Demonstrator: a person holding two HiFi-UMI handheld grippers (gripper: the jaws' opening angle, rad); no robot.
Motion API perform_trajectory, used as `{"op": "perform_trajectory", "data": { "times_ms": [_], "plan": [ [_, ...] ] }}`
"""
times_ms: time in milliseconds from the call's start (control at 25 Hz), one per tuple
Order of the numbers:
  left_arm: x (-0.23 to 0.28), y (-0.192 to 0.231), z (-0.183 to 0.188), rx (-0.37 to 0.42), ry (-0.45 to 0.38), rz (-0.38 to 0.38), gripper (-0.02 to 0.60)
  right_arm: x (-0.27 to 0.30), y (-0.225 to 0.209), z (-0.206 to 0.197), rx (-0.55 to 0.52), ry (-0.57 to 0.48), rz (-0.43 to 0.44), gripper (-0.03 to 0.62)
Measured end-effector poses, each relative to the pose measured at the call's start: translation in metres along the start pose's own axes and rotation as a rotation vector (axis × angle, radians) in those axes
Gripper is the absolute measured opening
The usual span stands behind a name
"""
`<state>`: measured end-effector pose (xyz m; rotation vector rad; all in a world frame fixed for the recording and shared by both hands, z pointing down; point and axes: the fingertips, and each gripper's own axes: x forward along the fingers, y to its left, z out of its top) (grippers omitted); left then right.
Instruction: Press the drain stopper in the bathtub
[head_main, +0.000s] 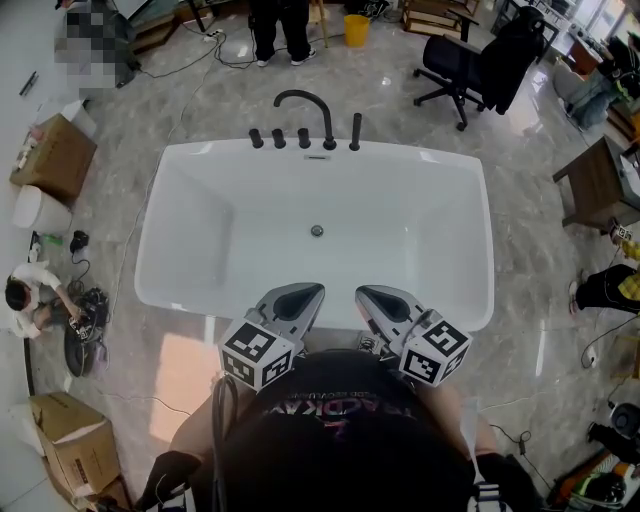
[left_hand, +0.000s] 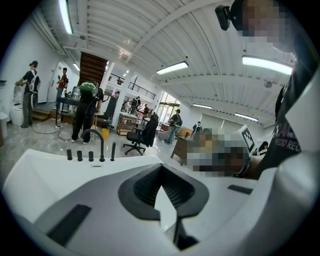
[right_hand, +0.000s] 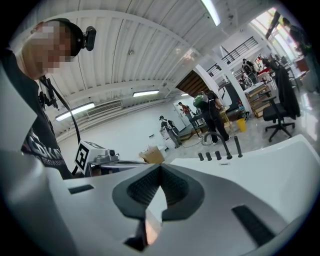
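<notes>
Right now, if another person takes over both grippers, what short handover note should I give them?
Left gripper: jaws together, empty, held above the near rim of the white rectangular bathtub.
Right gripper: jaws together, empty, beside the left one.
The small round metal drain stopper sits in the middle of the tub floor, well clear of both grippers.
Done: nothing yet; the stopper is untouched.
Left: reach one gripper down to the stopper and press it.
</notes>
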<state>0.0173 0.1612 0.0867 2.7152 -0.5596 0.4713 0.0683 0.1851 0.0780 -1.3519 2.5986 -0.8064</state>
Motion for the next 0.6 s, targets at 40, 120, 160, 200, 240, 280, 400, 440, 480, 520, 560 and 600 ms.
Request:
{"op": "perform_trajectory", "data": {
  "times_ms": [40, 120, 160, 200, 240, 280, 400, 440, 480, 520, 560, 600],
  "plan": [
    [0.0004, -0.0004, 0.0007, 0.000, -0.001, 0.000, 0.006, -0.0003, -0.0001, 0.0001, 0.000, 0.001, 0.000, 0.011],
    [0.0000, -0.0007, 0.0011, 0.000, -0.002, 0.000, 0.006, -0.0003, 0.0007, 0.0000, -0.002, 0.002, 0.000, 0.011],
    [-0.0011, -0.0006, 0.0007, 0.000, -0.003, 0.000, 0.006, 0.0001, 0.0018, -0.0005, -0.002, 0.002, 0.000, 0.011],
    [-0.0028, -0.0003, 0.0002, 0.000, -0.003, 0.000, 0.006, 0.0007, 0.0034, -0.0012, -0.002, 0.001, 0.000, 0.011],
    [-0.0045, -0.0002, -0.0003, 0.000, -0.004, 0.000, 0.006, 0.0011, 0.0049, -0.0018, -0.002, 0.001, 0.000, 0.011],
    [-0.0058, -0.0002, -0.0005, 0.001, -0.004, 0.000, 0.006, 0.0014, 0.0061, -0.0022, -0.003, 0.001, 0.001, 0.011],
    [-0.0061, -0.0006, 0.0000, 0.000, -0.004, 0.001, 0.006, 0.0012, 0.0075, -0.0008, -0.009, 0.003, 0.007, 0.011],
    [-0.0051, -0.0012, 0.0004, 0.000, -0.004, 0.001, 0.006, 0.0006, 0.0068, -0.0003, -0.009, 0.004, 0.008, 0.011],
    [-0.0038, -0.0021, 0.0007, 0.000, -0.004, 0.001, 0.006, -0.0004, 0.0057, -0.0001, -0.008, 0.004, 0.008, 0.011],
    [-0.0024, -0.0032, 0.0009, 0.000, -0.004, 0.001, 0.006, -0.0016, 0.0044, -0.0002, -0.007, 0.004, 0.008, 0.011],
    [-0.0010, -0.0044, 0.0011, 0.001, -0.005, 0.001, 0.006, -0.0028, 0.0031, -0.0003, -0.006, 0.004, 0.008, 0.011],
    [0.0004, -0.0055, 0.0013, 0.002, -0.005, 0.002, 0.006, -0.0040, 0.0019, -0.0004, -0.005, 0.003, 0.008, 0.011]
  ]
}}
